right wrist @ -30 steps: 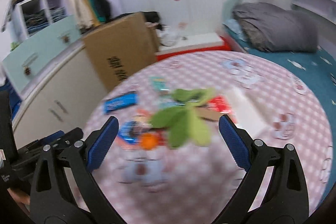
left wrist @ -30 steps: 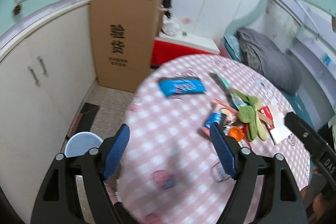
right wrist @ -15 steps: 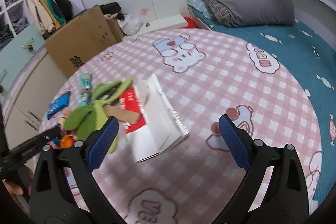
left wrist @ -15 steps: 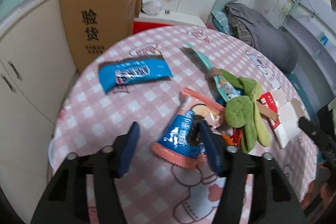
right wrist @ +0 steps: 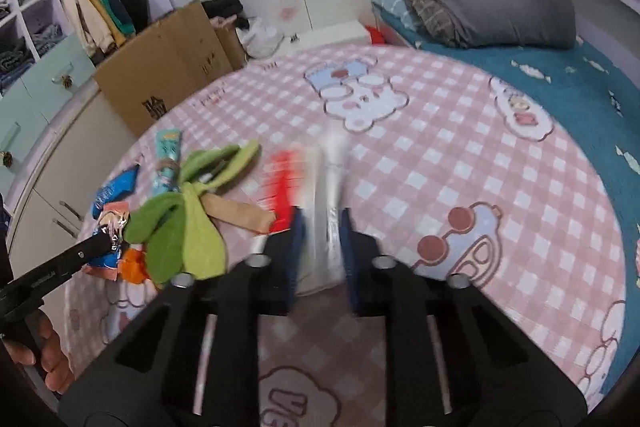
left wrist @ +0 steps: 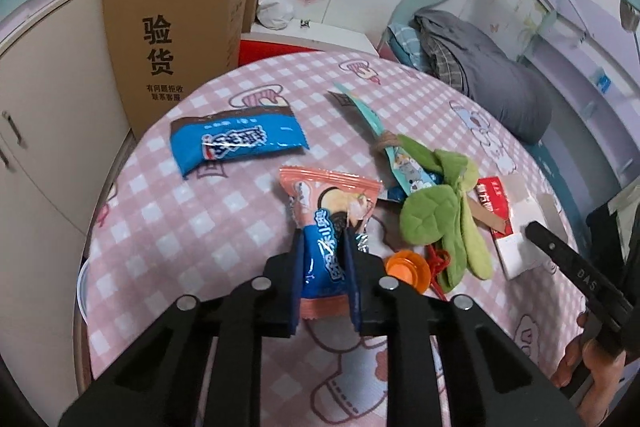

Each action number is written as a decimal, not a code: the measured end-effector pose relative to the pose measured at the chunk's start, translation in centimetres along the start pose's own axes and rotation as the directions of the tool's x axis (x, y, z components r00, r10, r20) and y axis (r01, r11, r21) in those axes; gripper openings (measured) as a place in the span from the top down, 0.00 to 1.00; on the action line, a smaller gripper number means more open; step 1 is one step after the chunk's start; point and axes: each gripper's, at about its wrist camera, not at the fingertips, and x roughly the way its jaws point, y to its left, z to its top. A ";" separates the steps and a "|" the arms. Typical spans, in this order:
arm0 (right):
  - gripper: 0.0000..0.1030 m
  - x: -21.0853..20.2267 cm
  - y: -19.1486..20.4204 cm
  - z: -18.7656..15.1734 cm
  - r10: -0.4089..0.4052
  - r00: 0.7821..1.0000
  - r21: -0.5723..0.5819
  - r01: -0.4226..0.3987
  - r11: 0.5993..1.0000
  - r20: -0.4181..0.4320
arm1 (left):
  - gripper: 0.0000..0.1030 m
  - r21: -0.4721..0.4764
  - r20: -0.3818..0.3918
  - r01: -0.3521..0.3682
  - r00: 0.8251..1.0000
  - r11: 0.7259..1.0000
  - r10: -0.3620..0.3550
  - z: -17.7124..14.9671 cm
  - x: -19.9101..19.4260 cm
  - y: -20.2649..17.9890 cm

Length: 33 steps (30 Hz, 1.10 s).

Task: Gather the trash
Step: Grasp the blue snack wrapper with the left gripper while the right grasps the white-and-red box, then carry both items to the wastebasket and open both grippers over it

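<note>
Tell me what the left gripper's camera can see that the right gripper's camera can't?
Only the left wrist view shows the left gripper shut on the pink cookie wrapper, the whole blue wrapper, and the white bin beside the table.

Only the right wrist view shows the right gripper shut on the blurred white carton, and the open closet with hanging clothes.

Both show the green plush, the orange cap, the cardboard box and the pink checked tablecloth.

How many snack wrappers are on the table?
3: a blue wrapper far left, a pink-and-blue wrapper pinched in the left tongs, a teal wrapper partly under the green plush. More may hide beneath.
</note>
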 end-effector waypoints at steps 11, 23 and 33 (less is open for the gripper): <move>0.91 -5.7 1.6 1.1 0.012 0.994 -0.004 -0.012 1.000 0.106 | 0.84 -0.031 0.113 -0.006 0.994 0.999 0.009 -0.1 -6.1 1.8; 0.91 -8.5 13.3 0.1 0.266 0.962 -0.120 -0.258 0.959 0.058 | 0.84 -0.110 0.196 -0.035 0.979 0.993 0.057 -1.2 -13.7 8.4; 0.91 -4.9 27.7 -4.3 0.415 0.906 -0.233 -0.424 0.875 -0.090 | 0.84 -0.237 0.205 -0.111 0.965 0.965 0.161 -3.7 -16.8 19.0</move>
